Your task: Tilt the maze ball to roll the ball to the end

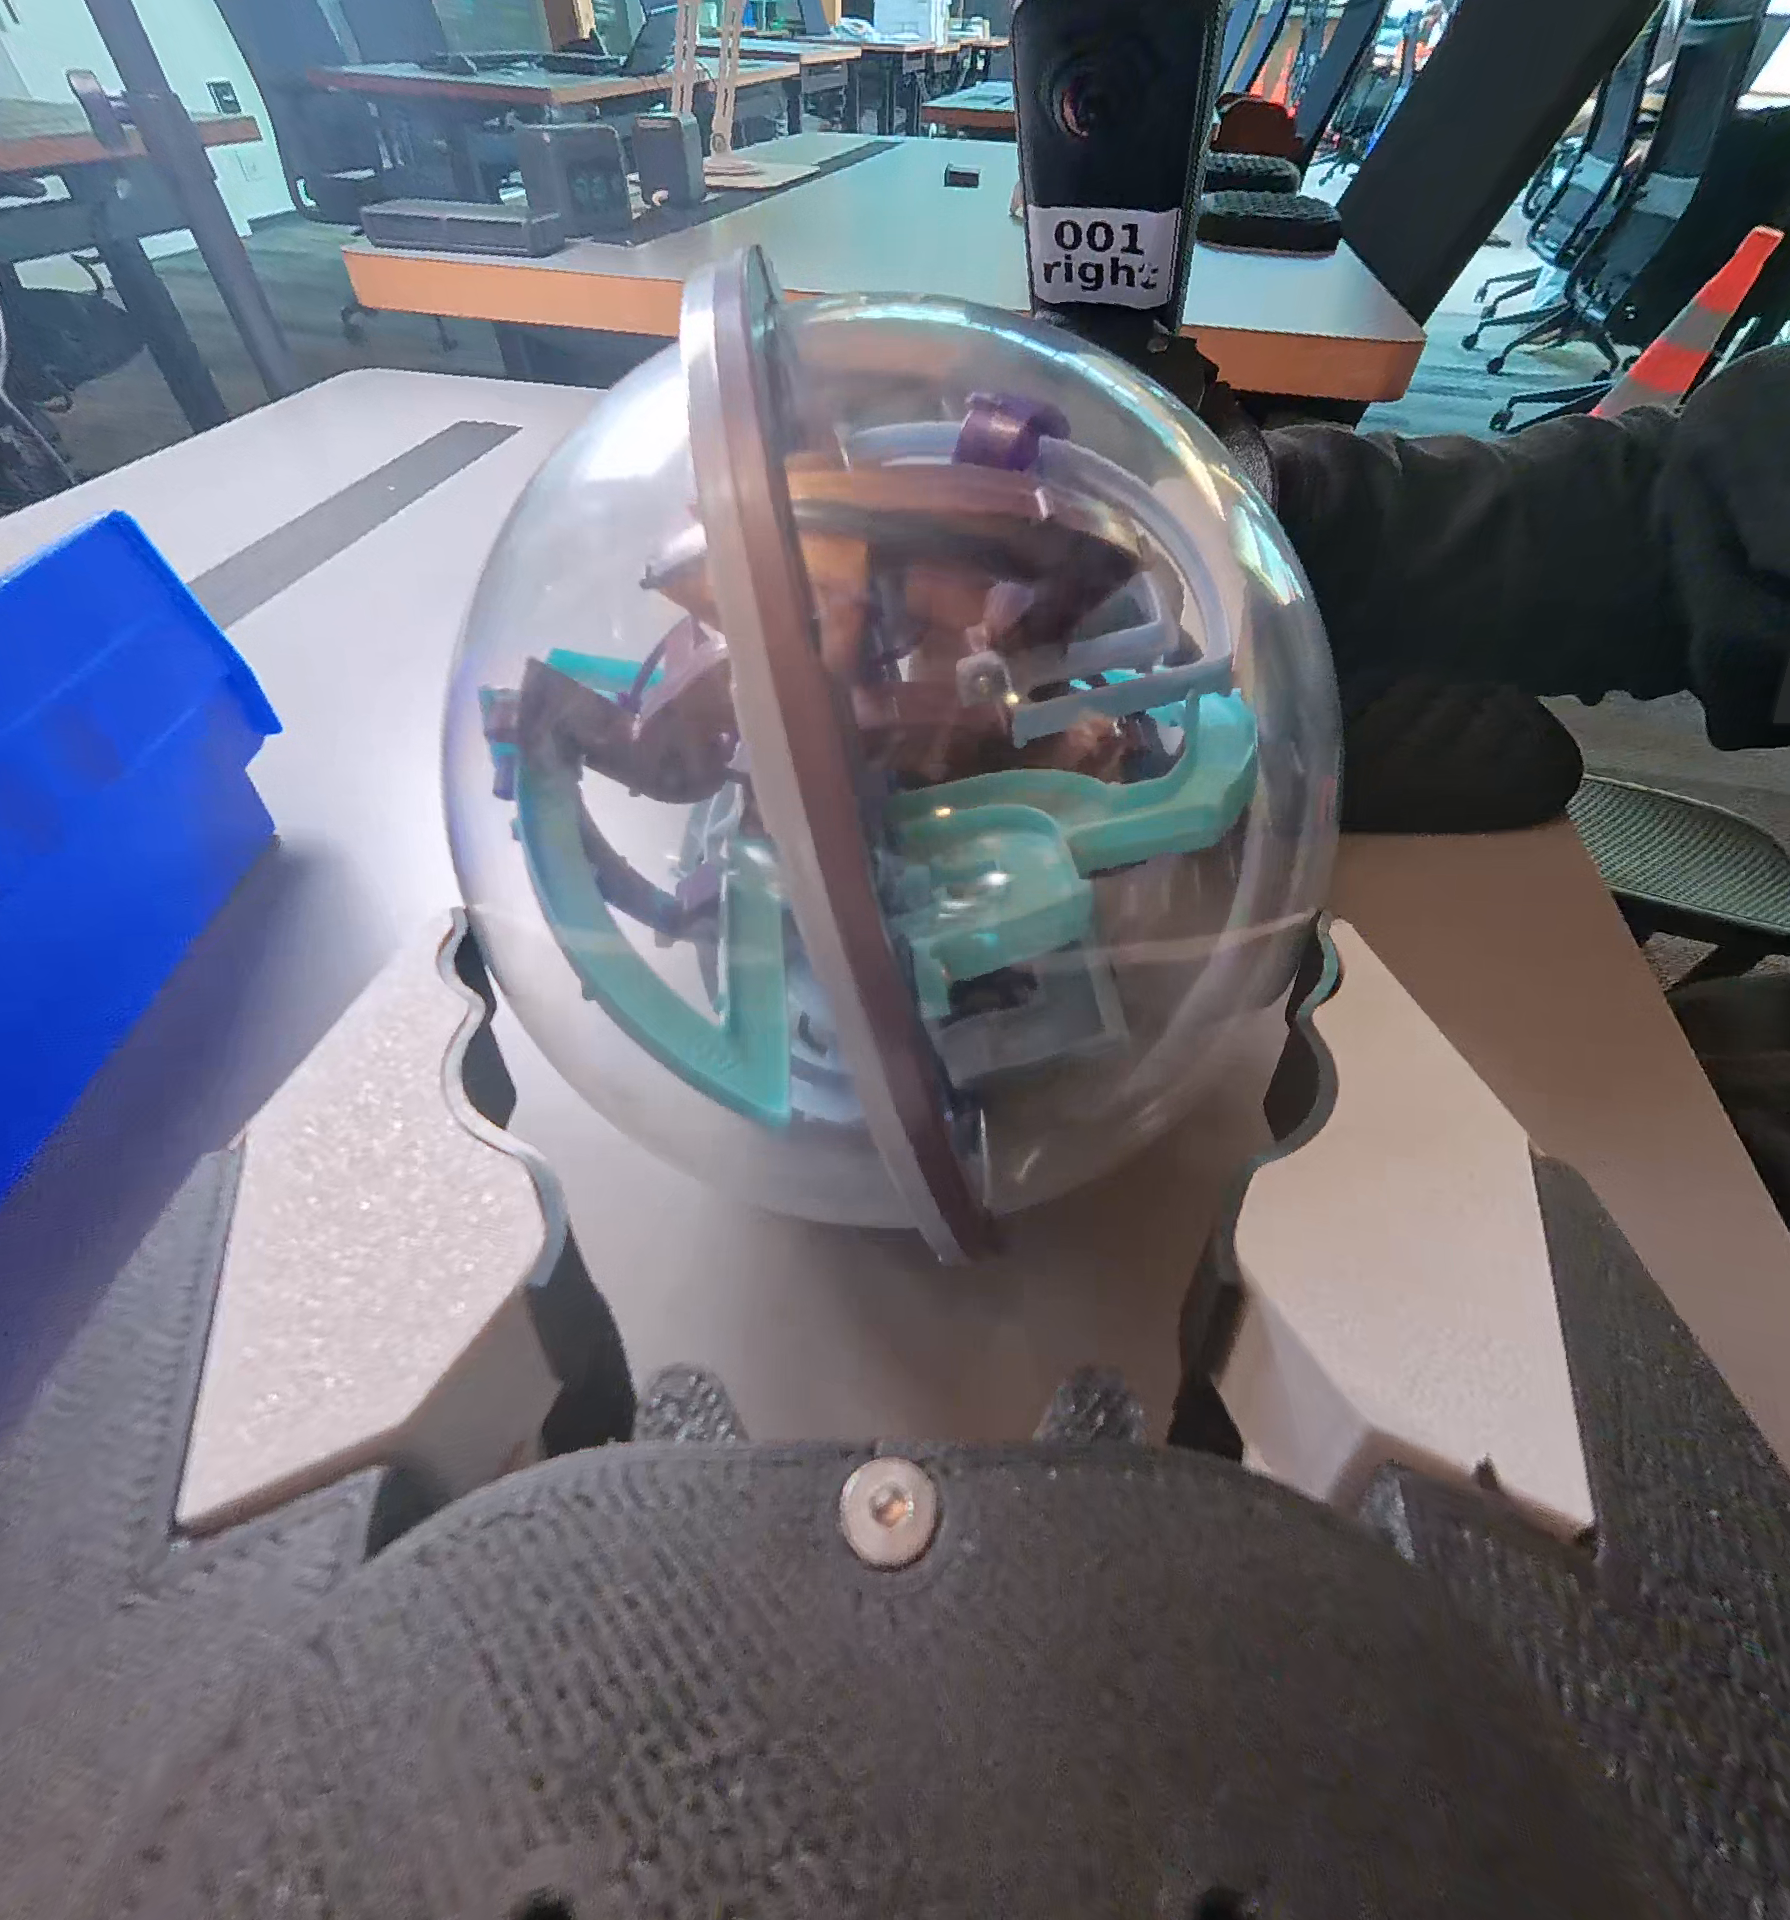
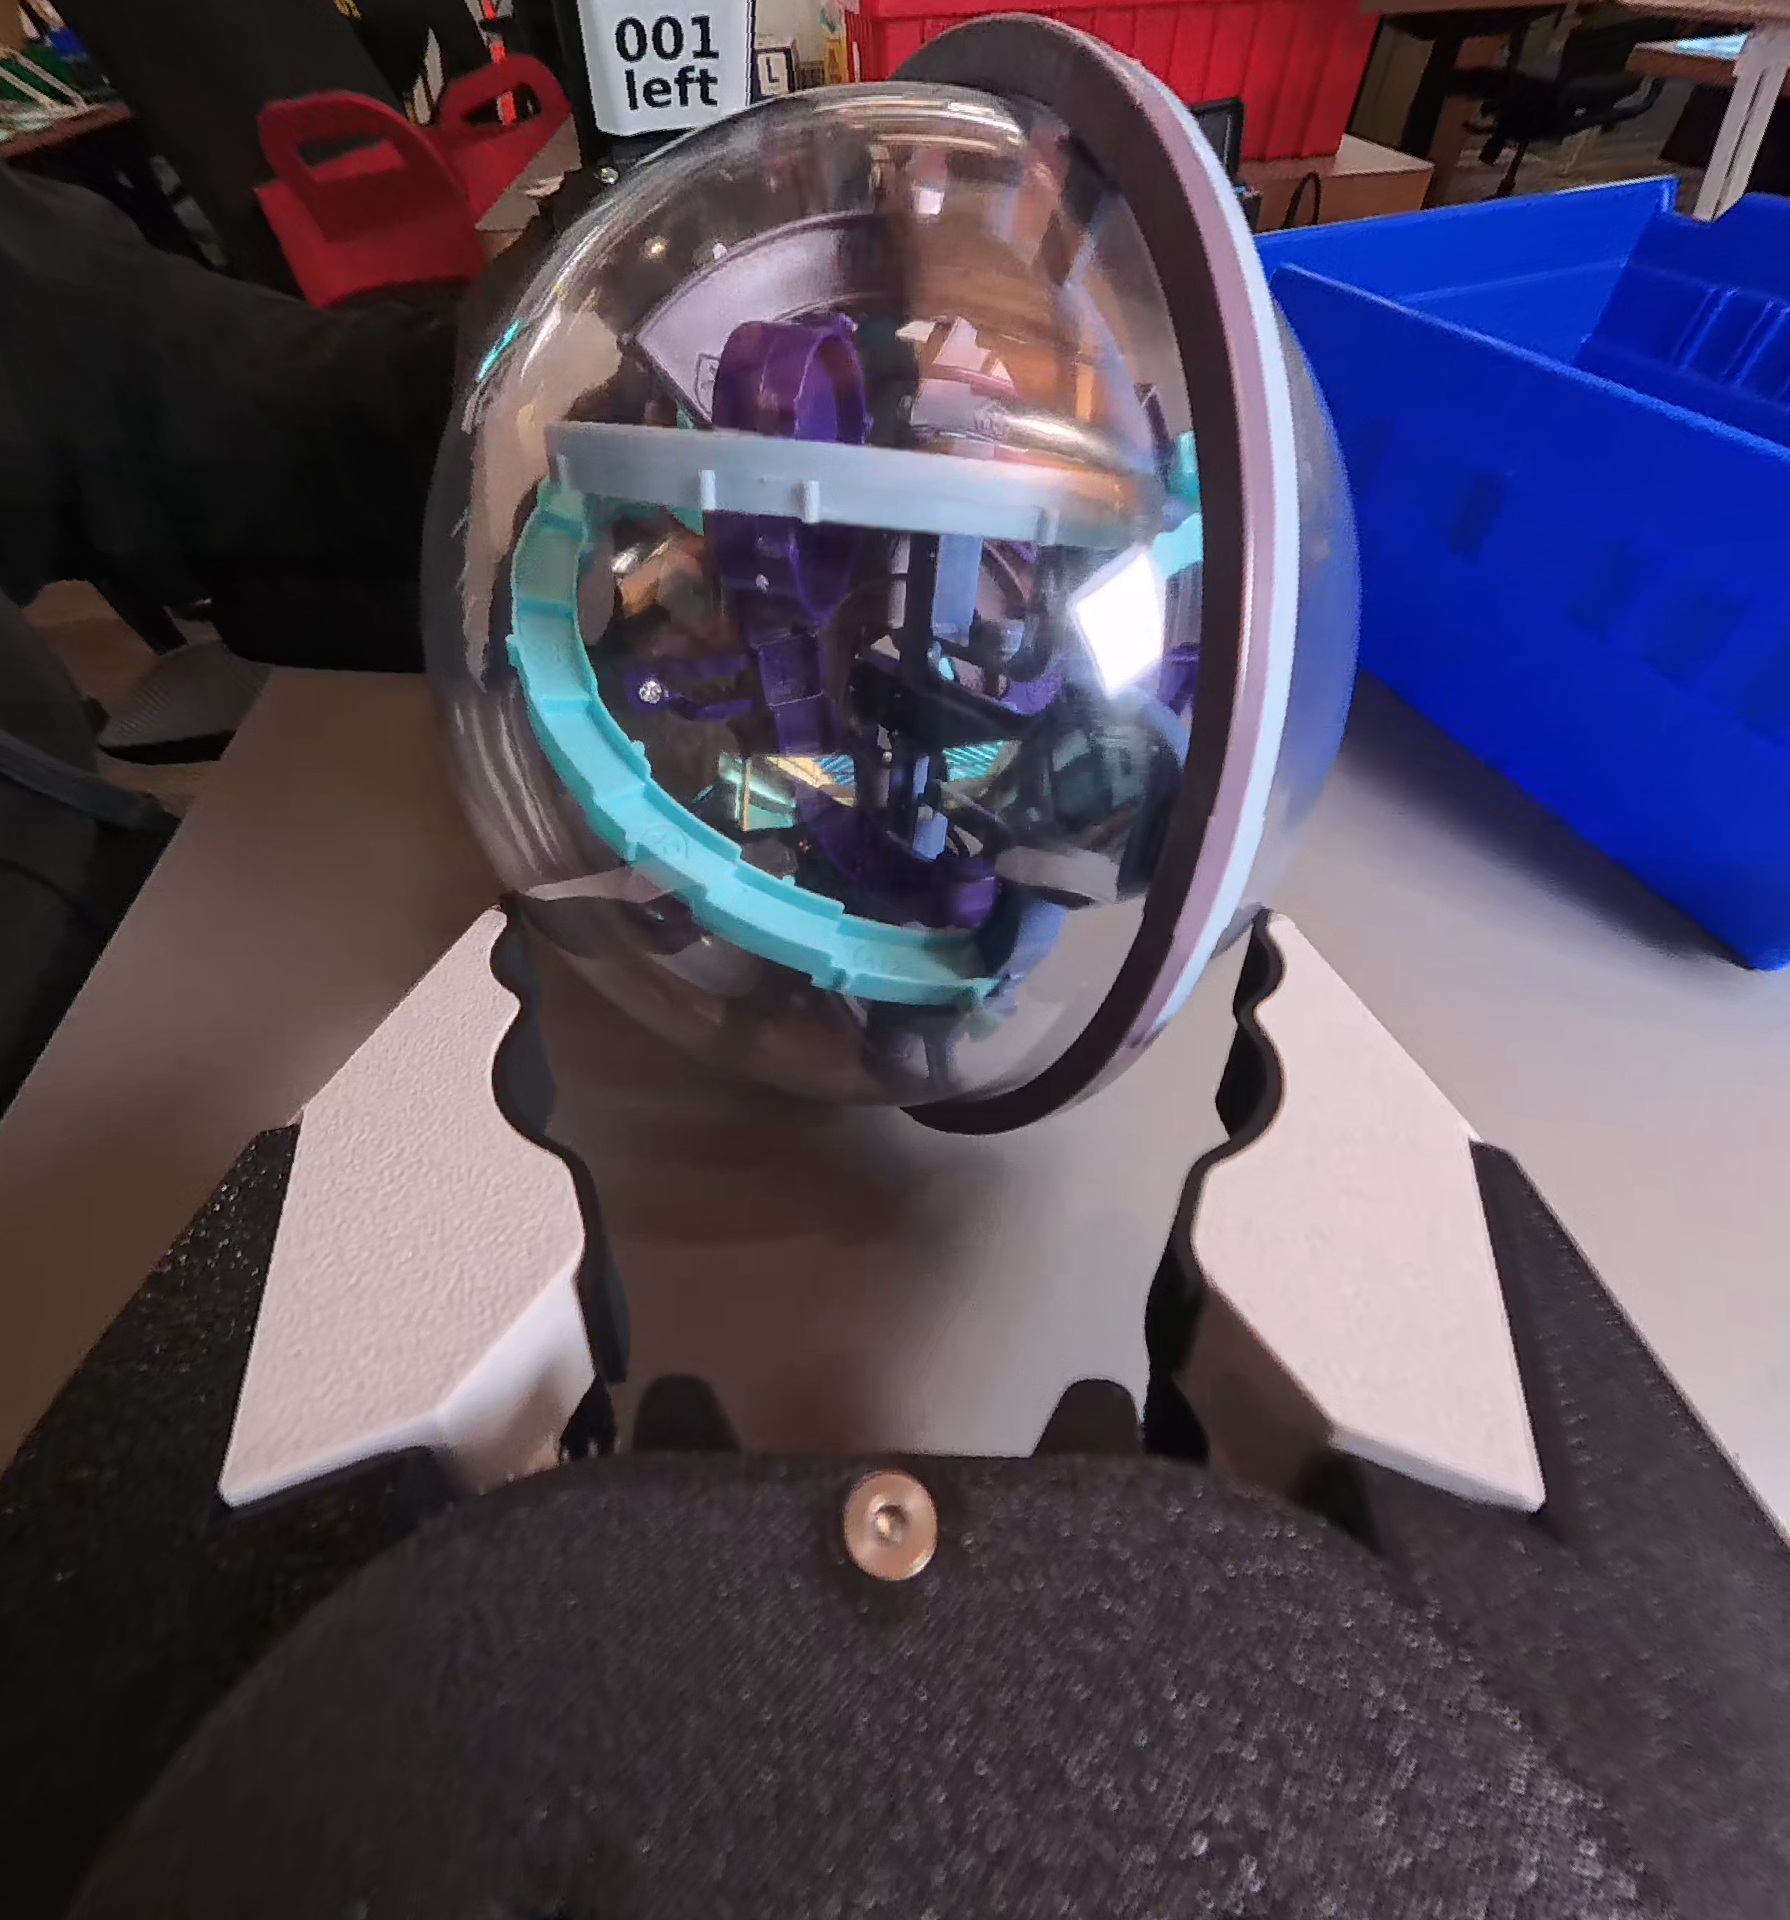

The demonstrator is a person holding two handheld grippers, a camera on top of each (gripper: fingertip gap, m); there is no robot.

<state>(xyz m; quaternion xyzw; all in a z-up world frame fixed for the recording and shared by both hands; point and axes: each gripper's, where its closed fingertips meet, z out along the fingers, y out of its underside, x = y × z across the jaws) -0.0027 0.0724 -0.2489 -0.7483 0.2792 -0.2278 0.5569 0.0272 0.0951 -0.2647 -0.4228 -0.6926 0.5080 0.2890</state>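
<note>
Maze ball [image 1: 891, 748] sat pinched between your wide-spread left gripper [image 1: 891, 935] and right gripper [image 2: 886, 945], each clasping its clear shell from opposite sides for tilting.

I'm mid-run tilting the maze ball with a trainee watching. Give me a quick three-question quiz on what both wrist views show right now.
1. True or false: the maze ball lies inside the blue bin.
2. The band around the maze ball's middle runs: A) level, B) steeply tilted, close to upright, C) out of sight.
3. Fill in: seen from the left tool, the right tool is on the ___ side of the maze ball.
Key: 1 false, it is over the table beside the bin, between the fingers of both tools. 2 B. 3 far.
</note>
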